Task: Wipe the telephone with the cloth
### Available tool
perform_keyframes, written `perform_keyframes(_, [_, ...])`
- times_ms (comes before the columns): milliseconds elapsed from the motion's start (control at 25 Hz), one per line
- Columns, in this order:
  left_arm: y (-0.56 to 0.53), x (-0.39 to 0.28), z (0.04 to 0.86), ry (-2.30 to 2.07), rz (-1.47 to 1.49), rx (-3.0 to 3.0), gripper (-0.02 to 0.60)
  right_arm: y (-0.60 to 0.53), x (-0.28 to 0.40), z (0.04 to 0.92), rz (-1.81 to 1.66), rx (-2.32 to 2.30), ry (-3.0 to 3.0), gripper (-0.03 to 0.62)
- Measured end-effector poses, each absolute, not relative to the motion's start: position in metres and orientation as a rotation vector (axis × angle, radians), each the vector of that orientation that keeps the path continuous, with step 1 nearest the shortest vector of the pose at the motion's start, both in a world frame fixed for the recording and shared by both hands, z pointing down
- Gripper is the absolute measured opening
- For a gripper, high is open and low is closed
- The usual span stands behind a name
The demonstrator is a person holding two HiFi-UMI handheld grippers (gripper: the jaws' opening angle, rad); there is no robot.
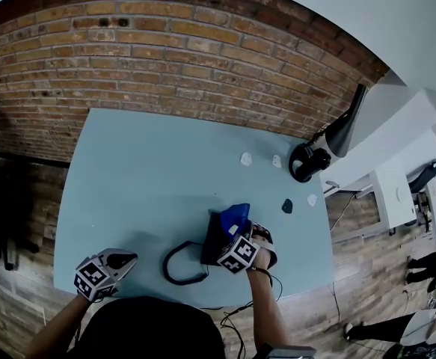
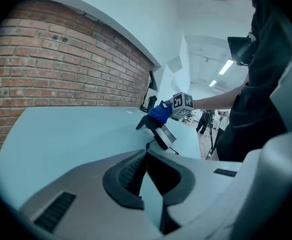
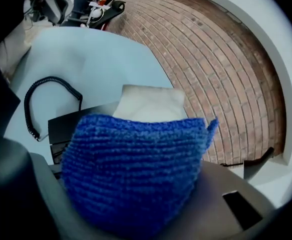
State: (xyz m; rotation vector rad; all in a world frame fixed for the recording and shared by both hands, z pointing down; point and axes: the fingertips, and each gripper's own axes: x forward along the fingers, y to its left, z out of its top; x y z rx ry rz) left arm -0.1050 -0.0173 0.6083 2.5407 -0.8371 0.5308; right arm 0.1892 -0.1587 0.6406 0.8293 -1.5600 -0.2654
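A dark telephone (image 1: 216,239) sits near the front edge of the light blue table (image 1: 150,178), its coiled cord (image 1: 179,266) looping out to the left. My right gripper (image 1: 237,232) is shut on a blue knitted cloth (image 1: 237,215) and holds it on top of the telephone. In the right gripper view the cloth (image 3: 135,169) fills the space between the jaws, with the telephone (image 3: 68,126) and its cord (image 3: 40,106) beyond it. My left gripper (image 1: 122,261) hovers at the front left, shut on nothing, apart from the telephone (image 2: 159,132) and the cloth (image 2: 160,112).
Two small white bits (image 1: 246,158) (image 1: 277,161), a dark bit (image 1: 287,206) and another white bit (image 1: 312,200) lie on the table's far right. A black device (image 1: 307,163) stands at the right corner. A brick wall (image 1: 165,58) runs behind the table.
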Motion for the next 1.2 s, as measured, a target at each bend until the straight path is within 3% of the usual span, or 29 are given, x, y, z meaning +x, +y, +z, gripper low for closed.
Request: perform_keyframes(1200, [-0.005,-0.088,0.615,-0.771,0.546,2.553,0.021,-0.129,0.175,0.648,-0.181,0.947,-1.765,0.089])
